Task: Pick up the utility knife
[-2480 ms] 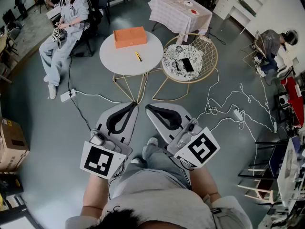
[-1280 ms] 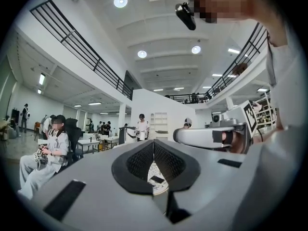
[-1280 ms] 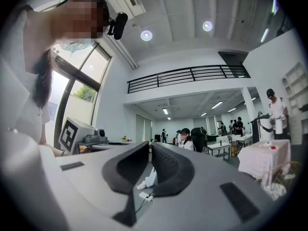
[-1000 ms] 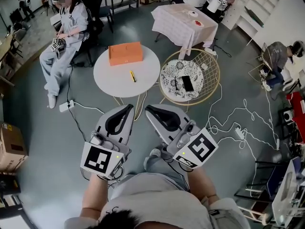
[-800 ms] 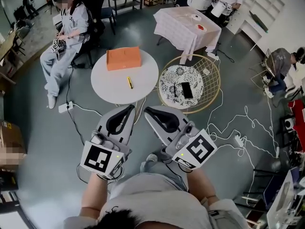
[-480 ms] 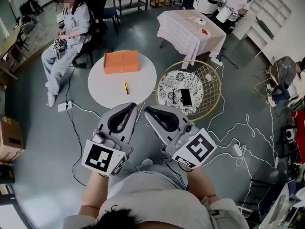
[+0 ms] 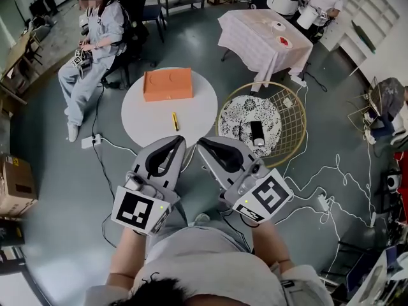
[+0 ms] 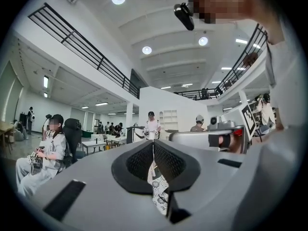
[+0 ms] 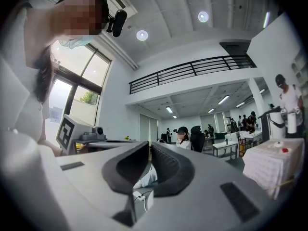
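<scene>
The utility knife (image 7: 174,121) is a small yellow bar lying on the white round table (image 7: 150,123), just in front of an orange box (image 7: 167,83). My left gripper (image 7: 179,141) and right gripper (image 7: 203,143) are held side by side at chest height, short of the table and well above the floor. Both are shut, jaws meeting with nothing between them. The knife lies just beyond the left gripper's tip in the head view. In the left gripper view the left gripper (image 8: 153,146) points level across the room, as does the right gripper (image 9: 148,148) in its own view; neither shows the knife.
A gold wire table (image 7: 290,116) with a patterned top holds a black phone (image 7: 257,131), right of the white table. A person (image 7: 95,37) sits at the back left. A cloth-covered table (image 7: 258,34) stands behind. Cables (image 7: 319,171) and a power strip (image 7: 89,141) lie on the floor.
The white table and the knife have come nearer to both gripper tips as the person carrying them stepped forward. Both grippers stayed shut and side by side.
</scene>
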The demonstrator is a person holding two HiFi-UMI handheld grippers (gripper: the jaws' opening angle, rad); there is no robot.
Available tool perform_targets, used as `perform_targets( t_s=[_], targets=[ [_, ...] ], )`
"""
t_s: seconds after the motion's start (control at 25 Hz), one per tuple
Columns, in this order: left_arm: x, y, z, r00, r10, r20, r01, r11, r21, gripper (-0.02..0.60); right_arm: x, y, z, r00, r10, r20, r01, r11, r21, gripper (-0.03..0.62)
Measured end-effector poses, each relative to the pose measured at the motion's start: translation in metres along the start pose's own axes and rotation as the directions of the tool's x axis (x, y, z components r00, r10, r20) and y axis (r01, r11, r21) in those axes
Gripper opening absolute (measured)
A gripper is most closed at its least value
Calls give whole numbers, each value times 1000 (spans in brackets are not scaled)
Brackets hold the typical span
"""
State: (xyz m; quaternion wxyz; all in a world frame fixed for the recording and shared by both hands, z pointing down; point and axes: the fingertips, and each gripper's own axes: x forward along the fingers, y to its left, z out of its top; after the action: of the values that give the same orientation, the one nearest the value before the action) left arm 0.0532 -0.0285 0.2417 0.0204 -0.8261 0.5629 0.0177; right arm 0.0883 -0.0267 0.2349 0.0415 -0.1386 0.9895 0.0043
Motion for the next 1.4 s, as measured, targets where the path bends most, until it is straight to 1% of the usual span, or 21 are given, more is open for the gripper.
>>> perform_targets(
  t_s=[0.4, 0.72, 0.92, 1.04, 1.16, 1.28, 1.4],
  targets=[
    [36, 83, -2, 995, -98, 14, 99, 995, -22, 12, 79, -41, -14, 994, -109, -33, 109, 994, 7, 12],
    [53, 153, -7, 992, -124, 9, 124, 992, -18, 12, 145, -73, -34, 984, -157, -80, 158, 987, 9, 12],
    [54, 184, -16, 989, -148, -25, 147, 989, -32, 12, 178, -86, -53, 974, -194, -119, 198, 980, 28, 14],
    [59, 197, -23, 984, -174, -28, 173, 984, -41, 12, 190, -96, -67, 963, -223, -152, 232, 972, 42, 19],
    [66, 204, -30, 978, -208, -24, 206, 977, -58, 11, 194, -109, -85, 946, -261, -194, 276, 959, 58, 26],
    [73, 208, -37, 969, -245, -26, 242, 967, -76, 12, 198, -120, -107, 924, -293, -247, 318, 946, 67, 37],
    [81, 212, -45, 962, -272, -28, 269, 960, -75, 12, 199, -129, -133, 897, -320, -304, 358, 931, 76, 43]
  ],
)
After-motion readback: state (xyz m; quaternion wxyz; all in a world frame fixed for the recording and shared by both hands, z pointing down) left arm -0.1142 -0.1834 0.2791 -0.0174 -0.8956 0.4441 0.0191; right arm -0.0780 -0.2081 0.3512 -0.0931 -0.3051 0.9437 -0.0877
